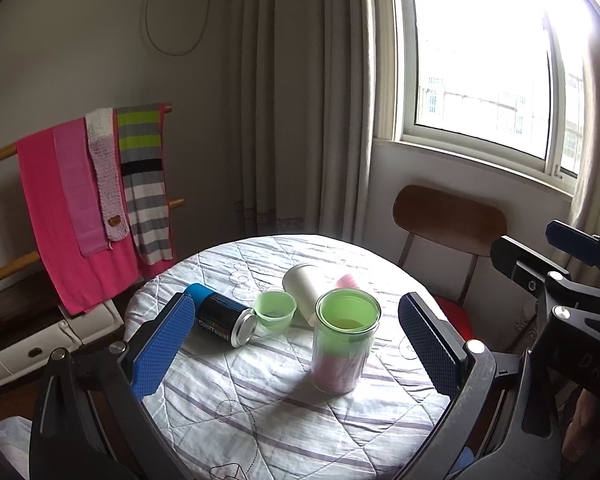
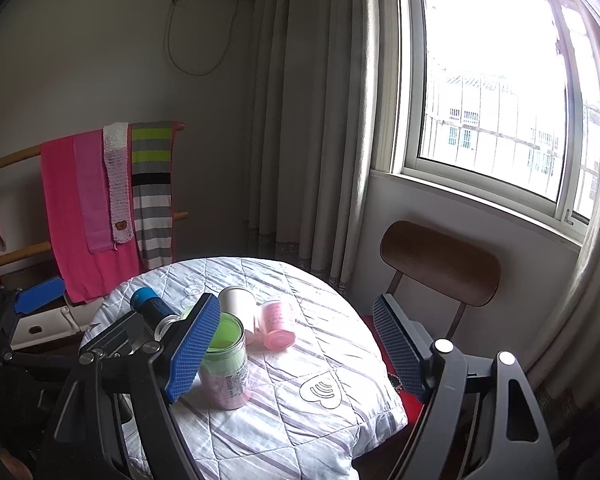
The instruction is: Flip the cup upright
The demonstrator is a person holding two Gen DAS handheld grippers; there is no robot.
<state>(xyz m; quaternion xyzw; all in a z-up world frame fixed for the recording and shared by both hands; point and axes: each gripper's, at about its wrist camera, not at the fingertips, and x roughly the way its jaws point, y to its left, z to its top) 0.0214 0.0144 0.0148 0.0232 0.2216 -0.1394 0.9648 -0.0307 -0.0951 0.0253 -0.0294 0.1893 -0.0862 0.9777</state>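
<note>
A glass jar [image 1: 344,346] [image 2: 225,364] with green and pink inside stands upright on the quilt-covered round table [image 1: 260,420] [image 2: 300,420]. Behind it a white cup [image 1: 304,286] [image 2: 240,302] and a pink cup [image 2: 278,324] [image 1: 346,281] lie on their sides. A small green cup [image 1: 275,310] stands upright. A dark can with a blue cap [image 1: 220,314] [image 2: 152,306] lies on its side. My left gripper [image 1: 296,344] is open, above the table, with the jar between its fingers. My right gripper [image 2: 296,356] is open and empty, right of the jar.
A wooden chair [image 1: 448,220] [image 2: 440,264] stands behind the table under the window. A rack with pink and striped towels [image 1: 92,200] [image 2: 108,200] stands at left. Curtains hang behind. A white drawer unit [image 1: 40,344] sits low at left.
</note>
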